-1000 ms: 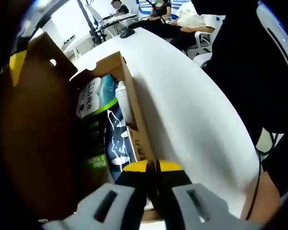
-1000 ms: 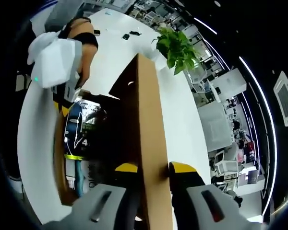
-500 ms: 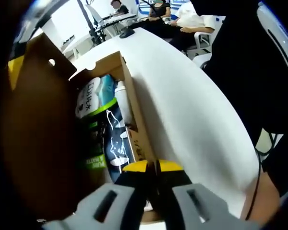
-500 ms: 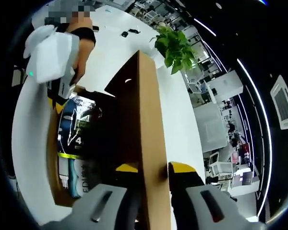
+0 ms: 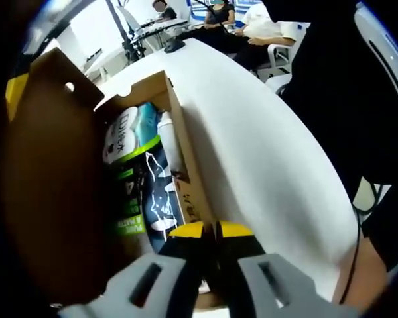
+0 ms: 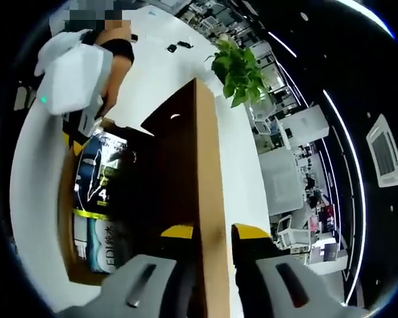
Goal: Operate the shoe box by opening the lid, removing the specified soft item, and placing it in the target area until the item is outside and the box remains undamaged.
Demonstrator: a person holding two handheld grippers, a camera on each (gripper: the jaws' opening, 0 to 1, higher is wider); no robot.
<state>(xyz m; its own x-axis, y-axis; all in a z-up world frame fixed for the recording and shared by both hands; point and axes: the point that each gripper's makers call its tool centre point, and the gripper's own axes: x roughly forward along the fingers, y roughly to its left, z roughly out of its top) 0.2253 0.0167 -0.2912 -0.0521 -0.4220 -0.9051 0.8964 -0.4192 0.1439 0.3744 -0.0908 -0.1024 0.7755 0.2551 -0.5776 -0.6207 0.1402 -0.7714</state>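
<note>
Standing on a white table (image 5: 265, 152), the stiff cardboard shoe box (image 5: 186, 179) is pinched at its wall by the left gripper (image 5: 211, 232) while its raised lid (image 6: 196, 179) is clamped in the right gripper (image 6: 212, 232); inside, the soft tissue pack (image 5: 123, 132) looks light and squashable, best taken across its middle.

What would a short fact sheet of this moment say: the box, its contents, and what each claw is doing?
Box: brown shoe box on a white table, open
Lid: raised upright
Contents: dark printed pack, white and teal pack, white bottle, all inside
Right gripper: shut on the lid's edge
Left gripper: shut on the box's wall
Background: potted plant
</note>
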